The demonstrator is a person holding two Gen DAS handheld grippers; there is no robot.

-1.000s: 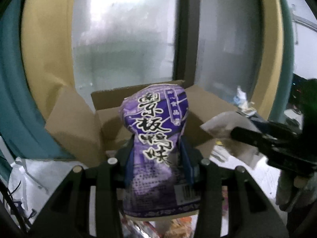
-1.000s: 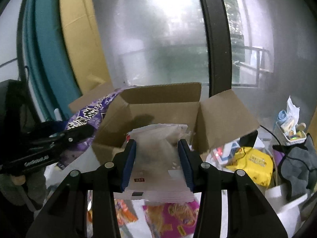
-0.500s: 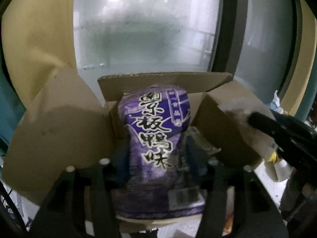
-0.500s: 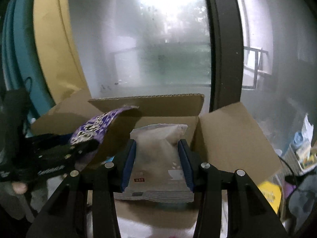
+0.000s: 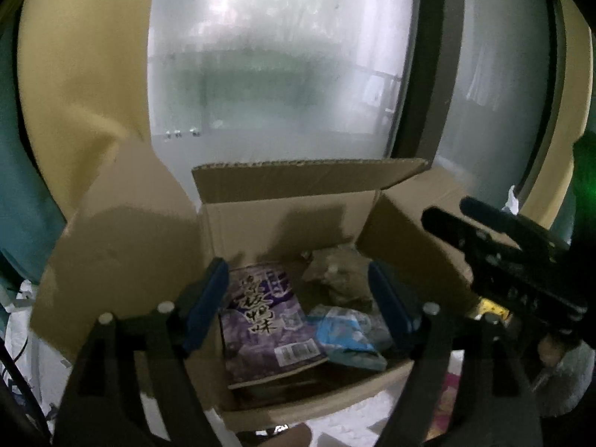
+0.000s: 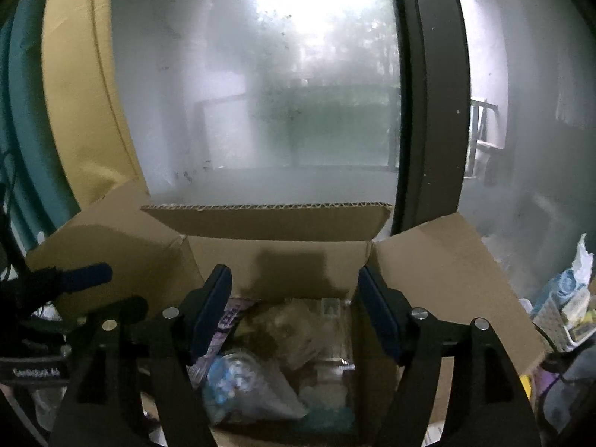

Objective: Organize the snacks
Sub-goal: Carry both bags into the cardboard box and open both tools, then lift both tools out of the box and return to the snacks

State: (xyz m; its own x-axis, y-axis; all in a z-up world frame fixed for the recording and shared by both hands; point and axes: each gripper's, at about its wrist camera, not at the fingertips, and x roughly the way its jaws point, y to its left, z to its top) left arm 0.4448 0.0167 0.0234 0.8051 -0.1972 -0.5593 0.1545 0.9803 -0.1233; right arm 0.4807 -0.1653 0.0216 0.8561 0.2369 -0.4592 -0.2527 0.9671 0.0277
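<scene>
An open cardboard box (image 5: 283, 186) stands before a frosted window; it also shows in the right wrist view (image 6: 268, 219). Inside lie a purple snack bag (image 5: 264, 320), a light blue packet (image 5: 346, 331) and a pale wrapped snack (image 5: 335, 275). My left gripper (image 5: 298, 290) is open and empty above the box, the purple bag below it. My right gripper (image 6: 294, 298) is open and empty above the box, over a pale translucent packet (image 6: 298, 327) and the blue packet (image 6: 238, 376). The right gripper shows at the right in the left wrist view (image 5: 495, 257).
The box flaps stand out left (image 5: 119, 246) and right (image 6: 447, 275). A dark window frame post (image 6: 428, 93) rises behind. Yellow and teal curtains (image 5: 74, 74) hang at the left. A basket of small items (image 6: 566, 309) sits at the far right. A pink packet (image 5: 450, 402) lies by the box.
Both grippers have opened and let go. The purple bag and the pale packet have dropped into the box. Both grippers moved closer over the box.
</scene>
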